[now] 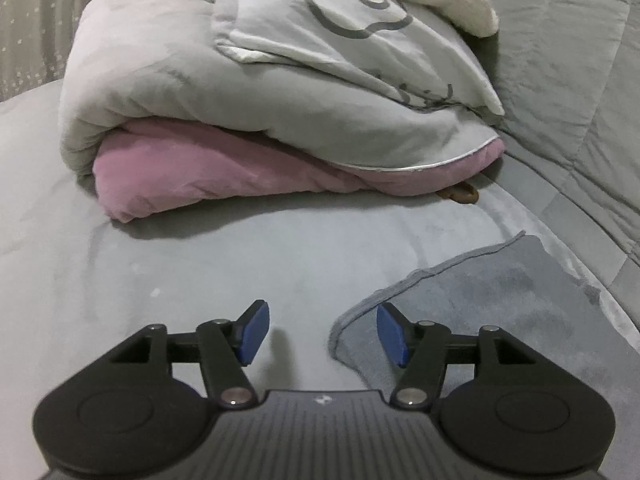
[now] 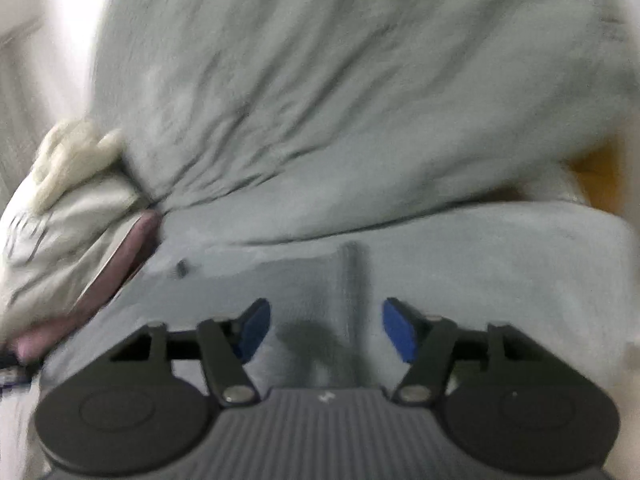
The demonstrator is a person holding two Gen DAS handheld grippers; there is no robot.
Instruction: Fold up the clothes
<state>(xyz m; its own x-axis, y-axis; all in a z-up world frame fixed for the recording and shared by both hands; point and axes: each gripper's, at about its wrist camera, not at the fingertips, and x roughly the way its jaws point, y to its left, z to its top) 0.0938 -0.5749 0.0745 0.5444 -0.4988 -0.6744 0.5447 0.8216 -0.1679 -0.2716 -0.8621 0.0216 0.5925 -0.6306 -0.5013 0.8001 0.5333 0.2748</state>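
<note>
1. Grey soft cloth garment [image 1: 500, 300] lies flat on the bed [image 1: 160, 280], corner beside left tool [image 1: 322, 334]; jaws apart, empty.
2. Right tool [image 2: 326, 330] apart, empty, view blurred.
3. Risk: pinching bed cover along with the hem.

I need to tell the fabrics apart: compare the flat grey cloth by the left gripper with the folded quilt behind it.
The grey cloth lies flat in a thin layer; the folded quilt is thick and bulky. The cloth is plain darker grey; the quilt is light grey outside, pink inside. The quilt carries a pillow; the cloth carries nothing. Both rest on the bed.
</note>
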